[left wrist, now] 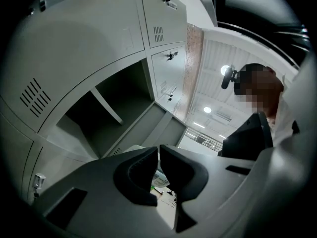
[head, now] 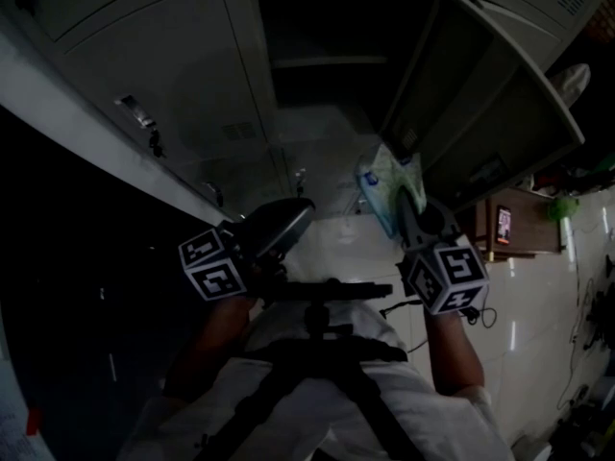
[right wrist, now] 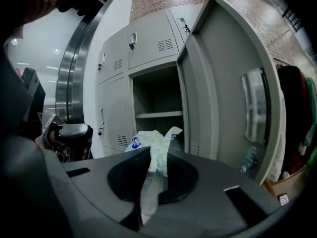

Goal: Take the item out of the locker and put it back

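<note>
A soft pale-green and white packet (head: 386, 182) hangs in front of the open grey locker (head: 327, 56), and my right gripper (head: 408, 205) is shut on it. In the right gripper view the packet (right wrist: 151, 139) sticks up from between the closed jaws of the right gripper (right wrist: 157, 155), in line with the open compartment (right wrist: 156, 90) and its shelf (right wrist: 158, 114). My left gripper (head: 303, 209) is held close to the body, lower left of the packet. In its own view the left gripper (left wrist: 158, 150) is shut with nothing between the jaws.
The locker's door (right wrist: 220, 88) swings out to the right of the opening. Closed locker doors (head: 163, 75) flank the left side. A low wooden cabinet (head: 528, 229) with a phone (head: 503, 224) stands at the right, and clothes (right wrist: 297, 108) hang beyond the door.
</note>
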Action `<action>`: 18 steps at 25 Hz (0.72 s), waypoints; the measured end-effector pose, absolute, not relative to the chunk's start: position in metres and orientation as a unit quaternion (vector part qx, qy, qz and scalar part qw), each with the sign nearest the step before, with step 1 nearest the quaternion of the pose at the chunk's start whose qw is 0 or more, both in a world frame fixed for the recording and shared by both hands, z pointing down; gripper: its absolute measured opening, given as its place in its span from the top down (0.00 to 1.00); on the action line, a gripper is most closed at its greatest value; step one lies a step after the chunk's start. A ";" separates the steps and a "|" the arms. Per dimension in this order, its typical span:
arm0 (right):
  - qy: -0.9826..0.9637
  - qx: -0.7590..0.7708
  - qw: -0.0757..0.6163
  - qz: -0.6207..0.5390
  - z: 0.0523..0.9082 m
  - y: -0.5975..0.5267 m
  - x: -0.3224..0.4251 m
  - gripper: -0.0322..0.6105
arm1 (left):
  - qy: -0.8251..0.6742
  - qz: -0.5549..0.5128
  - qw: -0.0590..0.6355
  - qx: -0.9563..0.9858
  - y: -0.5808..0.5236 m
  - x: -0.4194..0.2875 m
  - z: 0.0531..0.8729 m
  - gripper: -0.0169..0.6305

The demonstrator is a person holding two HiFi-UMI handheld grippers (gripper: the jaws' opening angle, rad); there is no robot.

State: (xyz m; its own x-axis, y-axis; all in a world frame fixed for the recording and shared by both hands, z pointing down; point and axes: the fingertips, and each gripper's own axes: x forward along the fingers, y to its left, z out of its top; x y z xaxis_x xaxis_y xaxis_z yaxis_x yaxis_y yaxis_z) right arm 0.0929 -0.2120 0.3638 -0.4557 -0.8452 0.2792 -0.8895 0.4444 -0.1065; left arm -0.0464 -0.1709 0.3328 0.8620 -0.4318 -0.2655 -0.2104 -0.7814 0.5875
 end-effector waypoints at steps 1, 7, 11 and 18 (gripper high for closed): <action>-0.846 0.513 0.092 0.114 0.360 -0.215 0.092 0.94 | -0.172 -0.196 0.278 0.924 -0.172 -0.046 0.331 0.98; -0.850 0.513 0.087 0.079 0.334 -0.235 0.086 0.94 | -0.167 -0.194 0.264 0.930 -0.179 -0.042 0.319 0.98; -0.854 0.510 0.087 0.060 0.319 -0.249 0.076 0.94 | -0.167 -0.189 0.253 0.934 -0.187 -0.043 0.313 0.98; -0.859 0.504 0.082 0.020 0.289 -0.283 0.055 0.94 | -0.179 -0.189 0.242 0.935 -0.206 -0.049 0.303 0.98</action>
State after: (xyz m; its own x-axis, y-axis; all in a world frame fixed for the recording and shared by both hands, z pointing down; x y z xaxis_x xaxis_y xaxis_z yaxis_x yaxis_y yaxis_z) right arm 0.0550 -0.2829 0.2895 -0.4777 -0.8638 0.1601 -0.8702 0.4902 0.0484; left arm -0.0494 -0.2057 0.3032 0.8646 -0.4262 -0.2661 -0.2438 -0.8190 0.5194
